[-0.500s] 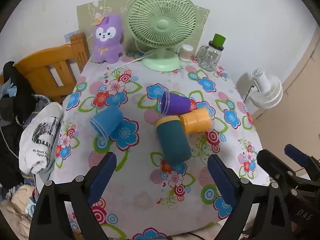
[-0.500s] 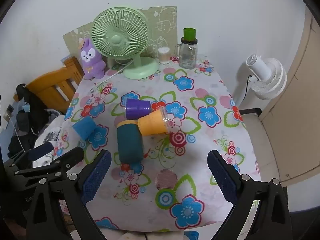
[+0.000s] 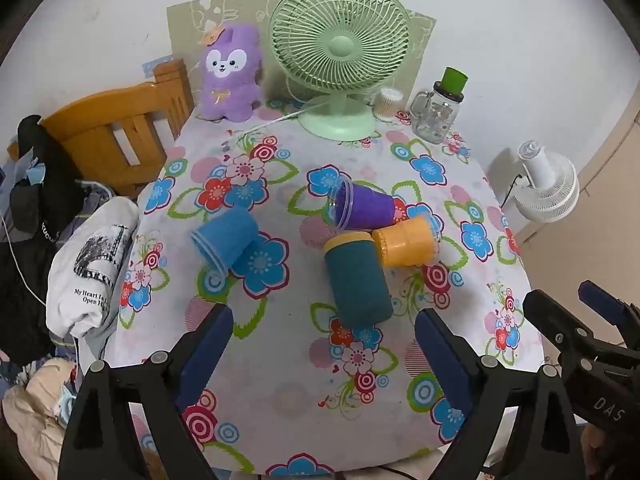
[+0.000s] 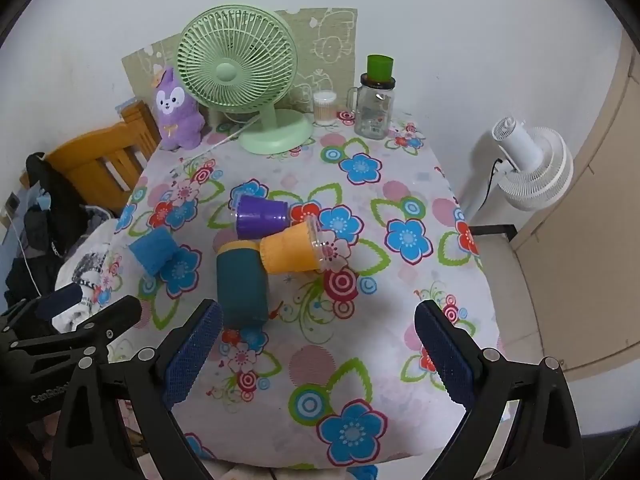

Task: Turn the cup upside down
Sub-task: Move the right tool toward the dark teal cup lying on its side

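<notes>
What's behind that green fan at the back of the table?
Behind the green fan a pale green patterned board leans on the white wall. The fan head hides the board's middle, so nothing more shows there.

**Black claws, blue pads**

The left claw [image 3: 324, 344] is showing matte black plastic arms, silver screws gleaming near each joint, and dark blue textured pads [image 3: 204, 354] lining its fingers. The right claw [image 4: 318, 354] is wearing the same black frame, screws and blue ribbed pads [image 4: 444, 356]; white lettering is showing on its body.
</notes>
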Tool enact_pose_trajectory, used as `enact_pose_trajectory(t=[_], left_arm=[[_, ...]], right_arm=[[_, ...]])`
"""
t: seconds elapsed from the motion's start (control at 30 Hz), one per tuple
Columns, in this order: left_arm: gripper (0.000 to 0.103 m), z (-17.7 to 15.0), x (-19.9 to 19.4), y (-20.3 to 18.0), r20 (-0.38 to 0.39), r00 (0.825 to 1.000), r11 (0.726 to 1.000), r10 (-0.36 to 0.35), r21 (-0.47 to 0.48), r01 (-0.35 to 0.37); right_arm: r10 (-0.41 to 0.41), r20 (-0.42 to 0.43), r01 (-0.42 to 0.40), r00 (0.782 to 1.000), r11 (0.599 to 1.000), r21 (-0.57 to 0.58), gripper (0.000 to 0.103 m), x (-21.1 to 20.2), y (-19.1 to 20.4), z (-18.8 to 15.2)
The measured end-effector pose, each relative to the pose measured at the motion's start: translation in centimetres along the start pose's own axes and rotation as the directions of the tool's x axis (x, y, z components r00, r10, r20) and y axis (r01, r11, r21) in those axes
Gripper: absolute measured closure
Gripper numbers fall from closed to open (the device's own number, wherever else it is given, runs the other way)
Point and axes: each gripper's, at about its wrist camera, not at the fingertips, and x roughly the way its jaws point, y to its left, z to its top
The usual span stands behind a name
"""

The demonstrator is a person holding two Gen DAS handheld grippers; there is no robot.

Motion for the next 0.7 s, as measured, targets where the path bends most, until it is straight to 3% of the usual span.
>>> enact_pose_trajectory(t=[0.7], left_arm=[[0.01,0.6,0.7,-1.6,0.009,0.999,0.998,0.044,-0.039,-0.044]], right_arm=[[0.056,-0.005,-0.056,0.998,0.996,-0.075,0.005,1.6,-0.8,1.7]])
